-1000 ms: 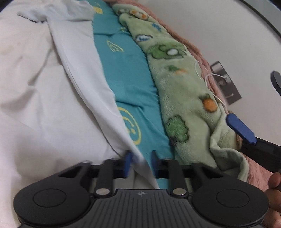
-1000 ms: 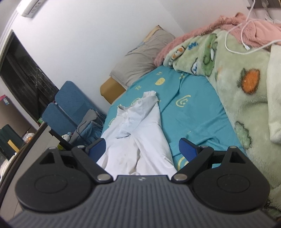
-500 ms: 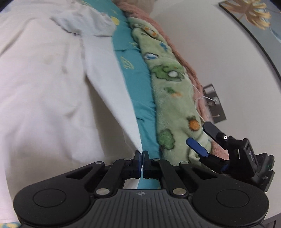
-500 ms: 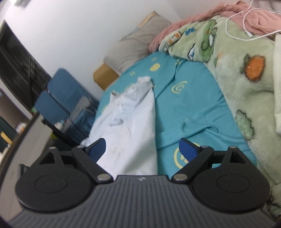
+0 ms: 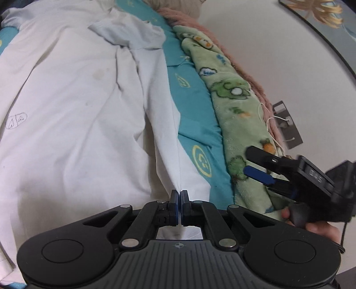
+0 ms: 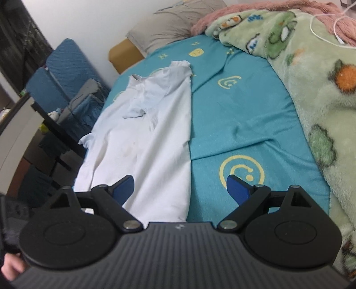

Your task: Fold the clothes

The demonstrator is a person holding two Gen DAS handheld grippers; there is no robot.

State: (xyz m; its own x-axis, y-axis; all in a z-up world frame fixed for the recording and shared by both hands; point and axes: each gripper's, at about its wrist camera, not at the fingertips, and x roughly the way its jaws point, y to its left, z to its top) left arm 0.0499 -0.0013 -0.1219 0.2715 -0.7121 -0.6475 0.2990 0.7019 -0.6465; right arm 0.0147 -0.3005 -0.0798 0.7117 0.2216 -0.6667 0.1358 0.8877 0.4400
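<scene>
Mostly bed: the bed has a teal sheet with yellow smiley and leaf prints, and it fills most of both views.
White shirt: the white shirt lies spread lengthwise on the left part of the sheet, the collar at the far end, a sleeve folded over the chest, some faint stains on the front; in the left wrist view the same shirt shows a small drawn logo near its left edge.
Green blanket: a fleece blanket with frog and orange patterns is piled along the right side of the bed, touching the sheet.
Pink blanket: a pink fuzzy blanket lies behind the green one, next to the wall.
Pillow: a grey pillow sits at the head of the bed.
Blue chair: a blue padded chair stands beside the bed on the left, with dark clothes on it.
Cable: a white cable runs over the blankets.
Left tongs: the left tongs are pressed together, and a pinch of the shirt's near hem is caught between the blue pads, the cloth rising to them in a ridge.
Right tongs: the right tongs are spread wide and hold nothing; they hover above the near right edge of the shirt, one pad over the cloth, the other over the sheet.
</scene>
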